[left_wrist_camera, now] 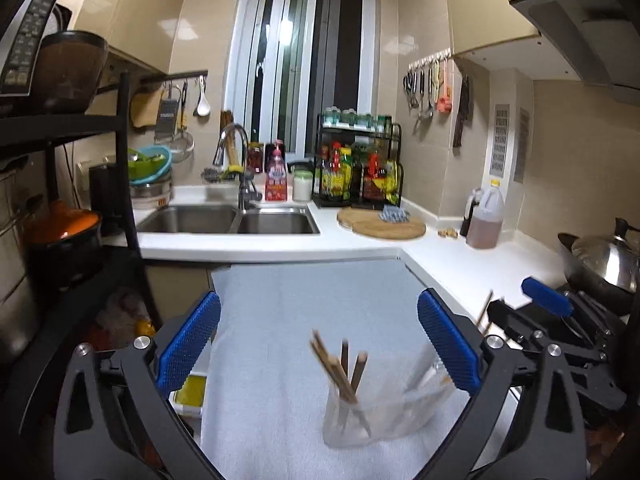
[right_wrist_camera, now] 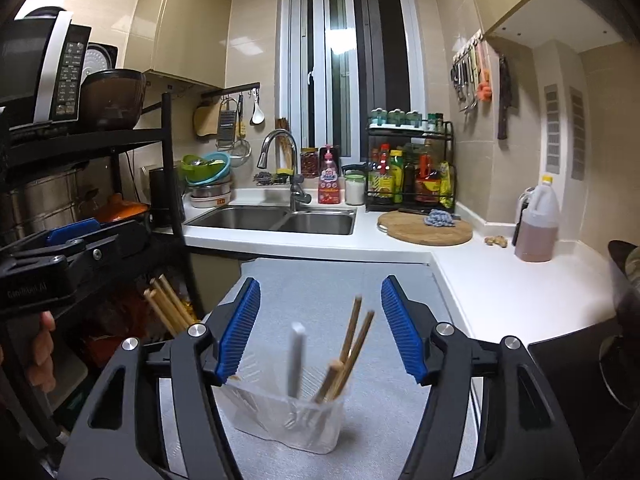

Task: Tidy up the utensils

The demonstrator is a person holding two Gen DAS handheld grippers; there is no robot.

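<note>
One clear plastic utensil holder (right_wrist_camera: 294,420) on one grey table mat (left_wrist_camera: 304,292). Inside it, about four brown wooden chopsticks (right_wrist_camera: 346,354), blurred, and one white utensil handle (right_wrist_camera: 296,360). Two blue-padded grippers: left gripper (left_wrist_camera: 318,344), right gripper (right_wrist_camera: 320,330). One round wooden cutting board (right_wrist_camera: 426,232); one double-basin steel sink (right_wrist_camera: 276,220); one yellow-capped oil jug (right_wrist_camera: 538,220).

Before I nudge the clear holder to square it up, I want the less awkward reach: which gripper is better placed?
Probably the right gripper: the clear holder sits centred between its open jaws. For the left gripper, it lies off-centre, near one finger.
</note>
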